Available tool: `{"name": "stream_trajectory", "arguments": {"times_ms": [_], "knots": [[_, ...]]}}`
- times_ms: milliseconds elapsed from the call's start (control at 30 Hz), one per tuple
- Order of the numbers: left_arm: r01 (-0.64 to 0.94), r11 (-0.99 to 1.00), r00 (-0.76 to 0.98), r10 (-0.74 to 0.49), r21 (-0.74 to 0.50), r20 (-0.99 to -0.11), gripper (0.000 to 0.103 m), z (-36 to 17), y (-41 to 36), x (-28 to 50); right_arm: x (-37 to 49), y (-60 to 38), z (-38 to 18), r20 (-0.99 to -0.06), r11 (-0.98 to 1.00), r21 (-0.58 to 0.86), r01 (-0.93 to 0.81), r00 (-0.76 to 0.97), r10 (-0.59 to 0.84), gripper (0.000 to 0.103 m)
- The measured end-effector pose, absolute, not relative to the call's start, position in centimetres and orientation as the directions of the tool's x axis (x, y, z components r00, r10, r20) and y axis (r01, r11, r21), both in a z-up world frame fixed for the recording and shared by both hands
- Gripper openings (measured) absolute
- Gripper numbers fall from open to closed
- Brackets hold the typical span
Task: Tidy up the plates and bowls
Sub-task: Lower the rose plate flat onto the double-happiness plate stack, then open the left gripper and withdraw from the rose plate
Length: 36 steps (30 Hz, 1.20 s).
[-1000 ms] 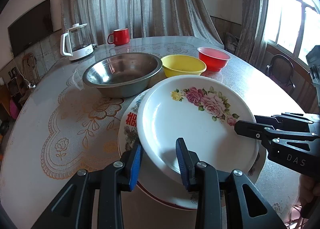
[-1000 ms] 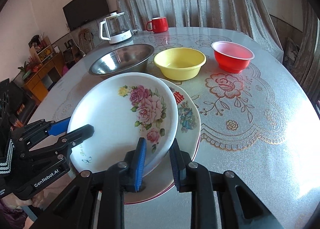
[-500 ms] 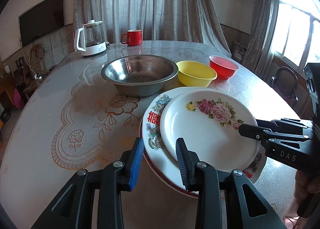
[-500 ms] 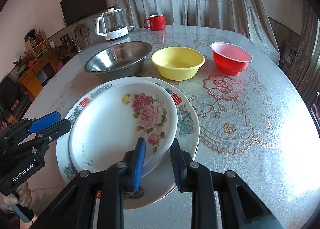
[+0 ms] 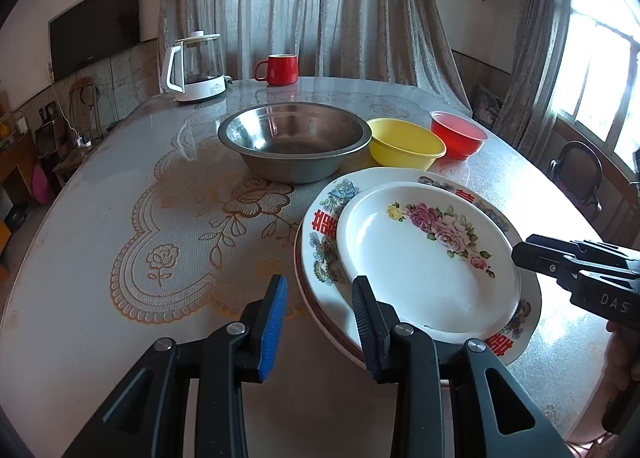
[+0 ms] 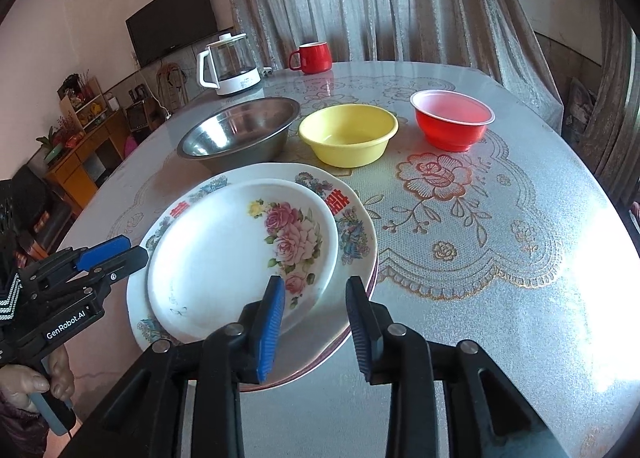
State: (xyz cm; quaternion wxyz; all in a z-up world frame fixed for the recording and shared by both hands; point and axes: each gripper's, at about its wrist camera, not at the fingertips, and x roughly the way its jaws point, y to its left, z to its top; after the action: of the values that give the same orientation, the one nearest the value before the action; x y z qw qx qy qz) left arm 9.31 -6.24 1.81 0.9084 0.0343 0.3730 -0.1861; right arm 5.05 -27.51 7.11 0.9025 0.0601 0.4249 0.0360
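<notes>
A white plate with pink roses (image 5: 424, 262) (image 6: 240, 258) lies flat on a larger plate with red characters (image 5: 324, 222) (image 6: 352, 226), which rests on a red-rimmed plate. My left gripper (image 5: 320, 318) (image 6: 120, 252) is open at the stack's left edge and holds nothing. My right gripper (image 6: 316, 318) (image 5: 528, 254) straddles the rose plate's near rim. Its jaws are opening and the pads stand off the rim. Behind the stack sit a steel bowl (image 5: 294, 142) (image 6: 240, 134), a yellow bowl (image 5: 404, 142) (image 6: 348, 134) and a red bowl (image 5: 458, 134) (image 6: 452, 122).
A white kettle (image 5: 196, 66) (image 6: 230, 66) and a red mug (image 5: 280, 70) (image 6: 312, 58) stand at the round table's far side. The lace-patterned tabletop (image 5: 180, 226) (image 6: 480, 226) spreads left and right of the stack. A chair (image 5: 576, 178) stands by the window.
The rose plate went from tilted in both grippers to flat on the big plate. The left gripper drew back off its rim. The right jaws have widened.
</notes>
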Motion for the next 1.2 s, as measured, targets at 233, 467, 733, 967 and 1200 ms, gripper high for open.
{"name": "stream_trajectory", "arguments": {"times_ms": [233,467,733,967,1200], "knots": [[0.36,0.93,0.65,-0.306,-0.073,-0.696,0.035,1.7,-6.4,9.3,5.8,-25.8,6.3,-0.765,0.996,0.078,-0.049,0.638,0.091,0.029],[0.335,0.933,0.637,-0.326,-0.13,-0.699,0.045,1.7,-5.5,9.7,5.2,-27.4,7.0,-0.73,0.985,0.172,-0.001,0.671,0.128,0.029],[0.314,0.944,0.659,-0.293,-0.101,-0.693,0.047,2.2,-5.4,9.4,5.6,-30.0,7.1,-0.725,0.958,0.268,0.105,0.676,0.129,0.032],[0.283,0.955,0.67,-0.265,-0.092,-0.694,0.051,2.7,-4.9,7.8,4.5,-29.4,6.8,-0.726,0.957,0.276,0.093,0.673,0.144,0.033],[0.283,0.955,0.692,-0.271,-0.094,-0.669,0.052,3.7,-4.2,5.2,2.8,-27.6,7.5,-0.714,0.96,0.276,0.044,0.678,0.174,0.037]]}}
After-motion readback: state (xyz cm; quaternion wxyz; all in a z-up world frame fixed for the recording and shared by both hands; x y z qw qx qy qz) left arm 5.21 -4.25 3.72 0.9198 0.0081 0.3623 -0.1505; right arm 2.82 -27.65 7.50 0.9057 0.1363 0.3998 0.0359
